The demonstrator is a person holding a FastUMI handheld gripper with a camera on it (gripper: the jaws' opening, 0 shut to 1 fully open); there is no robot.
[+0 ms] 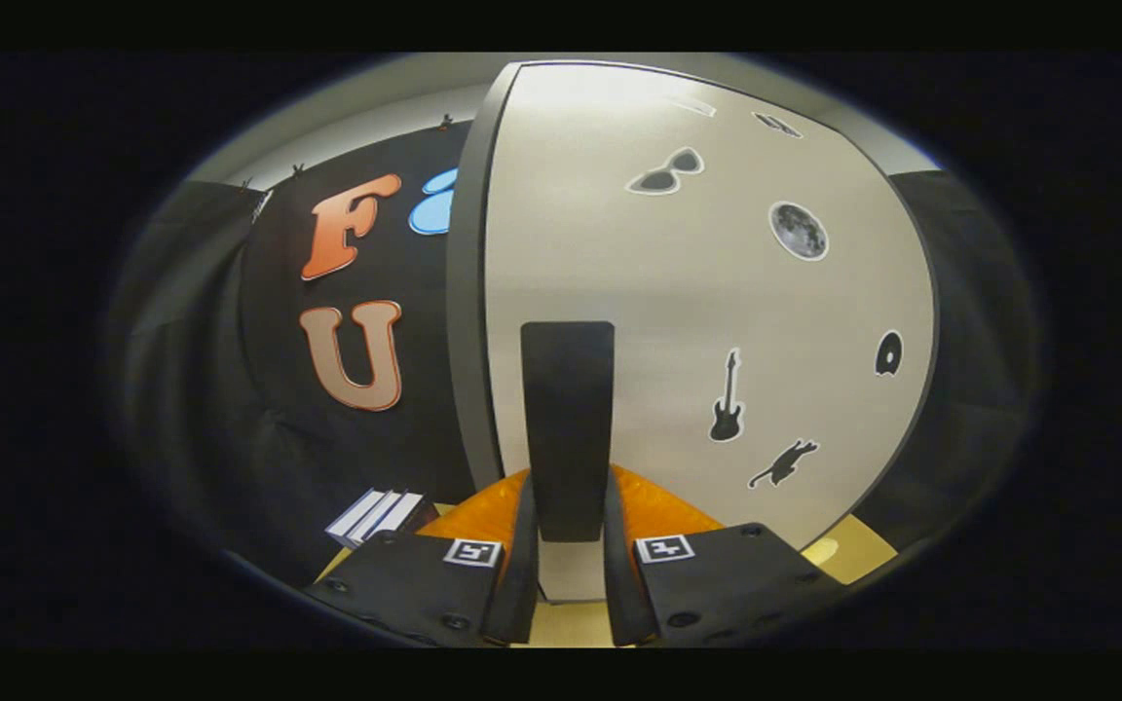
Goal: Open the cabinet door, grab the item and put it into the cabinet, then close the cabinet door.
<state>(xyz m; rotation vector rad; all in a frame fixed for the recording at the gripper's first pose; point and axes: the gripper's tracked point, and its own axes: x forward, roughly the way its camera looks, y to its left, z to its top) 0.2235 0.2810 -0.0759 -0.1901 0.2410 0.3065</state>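
Gripper [568, 574] fingers pinch the lower end of the black vertical handle [567, 419] on the white cabinet door [717, 321]. Stack of books [376, 516] lies left of door, on table [853, 550].

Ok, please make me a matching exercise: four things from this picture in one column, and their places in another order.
1 handle
2 moon sticker
3 guitar sticker
4 white stack

A next to the cat sticker
B gripped between the jaws
C left of the jaws
D next to the sunglasses sticker

Pairs: 1-B, 2-D, 3-A, 4-C
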